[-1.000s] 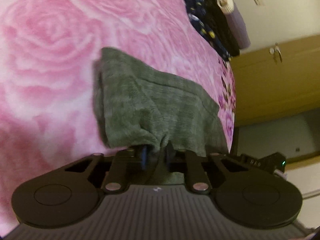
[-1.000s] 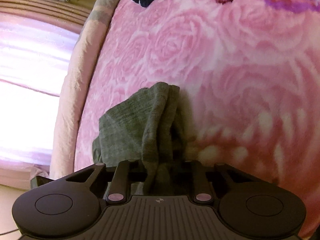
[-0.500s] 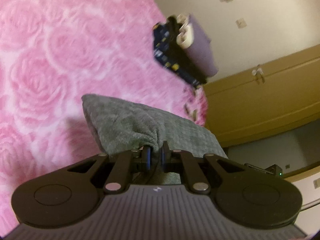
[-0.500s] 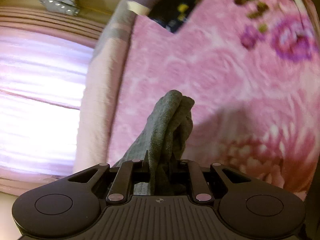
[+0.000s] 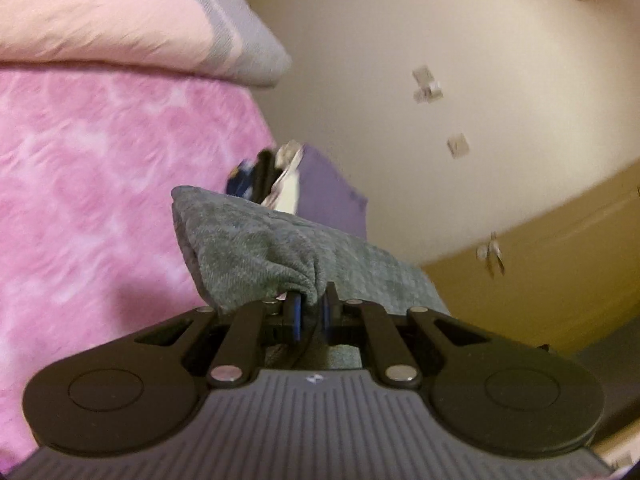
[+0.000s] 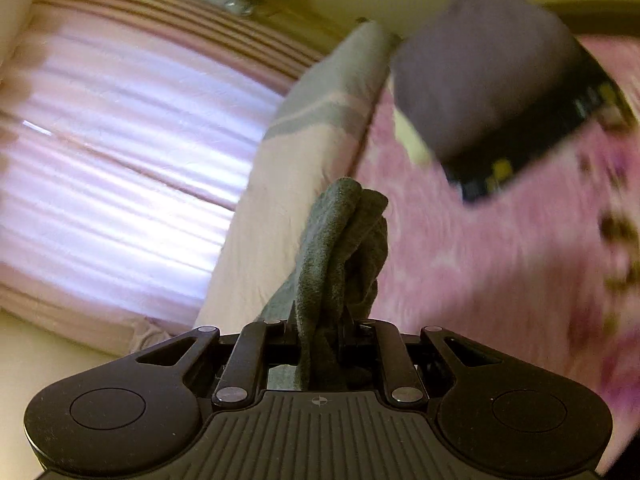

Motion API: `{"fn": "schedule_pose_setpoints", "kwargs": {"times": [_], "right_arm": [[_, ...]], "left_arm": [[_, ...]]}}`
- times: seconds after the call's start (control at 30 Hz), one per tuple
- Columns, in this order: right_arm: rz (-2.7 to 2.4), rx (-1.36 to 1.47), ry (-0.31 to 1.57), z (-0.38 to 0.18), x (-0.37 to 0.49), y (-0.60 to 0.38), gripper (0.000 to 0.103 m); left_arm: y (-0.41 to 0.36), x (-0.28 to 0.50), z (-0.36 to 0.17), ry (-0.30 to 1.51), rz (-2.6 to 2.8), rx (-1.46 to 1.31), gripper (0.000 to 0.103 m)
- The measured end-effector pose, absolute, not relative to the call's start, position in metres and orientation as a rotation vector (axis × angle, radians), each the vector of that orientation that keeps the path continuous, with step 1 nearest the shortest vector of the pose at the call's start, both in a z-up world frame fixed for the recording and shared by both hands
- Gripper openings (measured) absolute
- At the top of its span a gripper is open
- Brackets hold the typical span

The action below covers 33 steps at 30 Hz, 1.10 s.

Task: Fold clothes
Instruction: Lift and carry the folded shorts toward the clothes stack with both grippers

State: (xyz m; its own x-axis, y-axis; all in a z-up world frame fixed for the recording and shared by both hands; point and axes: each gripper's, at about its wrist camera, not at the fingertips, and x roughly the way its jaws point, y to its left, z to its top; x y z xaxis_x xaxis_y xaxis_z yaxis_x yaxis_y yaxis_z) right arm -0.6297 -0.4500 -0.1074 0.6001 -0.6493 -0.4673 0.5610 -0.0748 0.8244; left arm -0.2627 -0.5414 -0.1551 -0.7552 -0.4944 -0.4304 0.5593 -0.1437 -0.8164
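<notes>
- The grey knit garment (image 5: 256,248) is off the bed (image 5: 100,184), carried in the air between the two tongs, above the pink rose-patterned cover.
- The left tongs (image 5: 310,312) are clenched on one bunched edge of the garment; cloth is pinched between the blue-lined pads, and the rest spreads away towards the right.
- The right tongs (image 6: 320,332) are clenched on a thicker gathered roll of the same garment (image 6: 340,256), with several layers stacked between the pads.
- Those doubled layers suggest at least one fold is already in the cloth; how neat it is cannot be told, since most of it hangs below the view.
- A pile of other clothes (image 6: 492,92), purple on top with dark patterned pieces beneath, sits at the far part of the bed near the pillow (image 5: 120,16). It looks like finished work, though that is a judgement.
- What seems left for this piece: lay it back down, finish or flatten the fold, then add it to the pile.
- Whether unfolded clothes remain elsewhere is not visible.
</notes>
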Motion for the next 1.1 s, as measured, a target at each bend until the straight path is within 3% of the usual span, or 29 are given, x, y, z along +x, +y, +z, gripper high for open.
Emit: {"fn": "schedule_pose_setpoints", "kwargs": {"times": [0.23,0.4,0.7,0.77,0.8,0.83,0.9,1.1], "right_arm": [[-0.920,1.168,-0.037,-0.068,-0.736,-0.563,0.013],[-0.917,1.101,-0.032,-0.069,-0.799,-0.628,0.013],[-1.000,1.173,0.073,-0.158,-0.863,-0.701,0.014],[-1.025,1.229,0.118,-0.184,-0.865,-0.710,0.014],[-1.032,1.255,0.119,-0.194,-0.867,-0.711,0.016],[-1.027,1.276,0.107,-0.201,-0.869,-0.711,0.033],[-1.042,1.288,0.084,-0.205,-0.873,-0.709,0.056],[-1.094,1.271,0.002,-0.202,-0.901,-0.721,0.056]], "left_arm": [[-0.625,-0.370,-0.123,1.307,-1.964,-0.020,0.006],[-0.683,-0.440,-0.130,1.249,-1.964,-0.007,0.007],[-0.731,-0.528,-0.216,1.216,-1.889,0.265,0.008],[-0.729,-0.535,-0.230,1.208,-1.871,0.320,0.013],[-0.727,-0.532,-0.231,1.203,-1.865,0.326,0.017],[-0.726,-0.530,-0.233,1.199,-1.858,0.332,0.023],[-0.725,-0.522,-0.231,1.200,-1.855,0.330,0.028],[-0.746,-0.487,-0.222,1.234,-1.819,0.240,0.048]]}}
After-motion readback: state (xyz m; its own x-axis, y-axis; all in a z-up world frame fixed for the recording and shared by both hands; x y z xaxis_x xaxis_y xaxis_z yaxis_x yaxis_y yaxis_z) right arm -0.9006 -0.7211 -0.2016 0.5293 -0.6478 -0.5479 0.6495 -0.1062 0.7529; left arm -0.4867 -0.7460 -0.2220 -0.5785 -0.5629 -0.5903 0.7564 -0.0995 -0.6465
